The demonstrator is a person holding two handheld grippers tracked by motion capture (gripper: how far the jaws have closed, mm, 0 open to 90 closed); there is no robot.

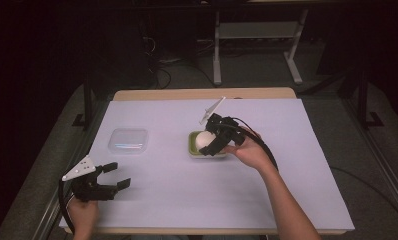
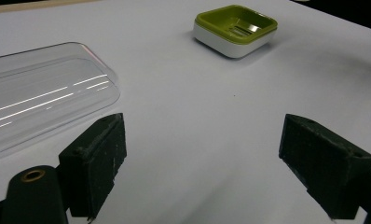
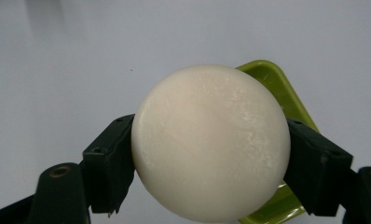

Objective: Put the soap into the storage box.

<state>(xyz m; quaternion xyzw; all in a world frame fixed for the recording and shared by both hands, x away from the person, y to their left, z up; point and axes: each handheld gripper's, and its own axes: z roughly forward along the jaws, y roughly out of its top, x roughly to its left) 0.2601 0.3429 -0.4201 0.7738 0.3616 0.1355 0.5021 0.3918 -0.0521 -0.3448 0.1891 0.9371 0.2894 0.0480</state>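
A round white soap bar [image 3: 210, 142] sits between the black jaws of my right gripper [image 3: 210, 163], pressed on both sides. In the high view the right gripper [image 1: 210, 141] holds the soap bar [image 1: 204, 140] just above a green and white soap dish [image 1: 193, 148] near the table's middle. In the left gripper view the dish [image 2: 235, 30] stands with nothing in it, far ahead. My left gripper [image 1: 116, 176] rests near the front left corner, jaws wide apart with nothing between them. Its own view shows the left gripper [image 2: 216, 163] over bare white surface.
A clear plastic lid [image 1: 128, 140] lies left of the dish, and close ahead at the left in the left gripper view, the lid [image 2: 39, 95]. The white table cover [image 1: 287, 165] ends at a wooden back edge. Dark floor and desk legs lie beyond.
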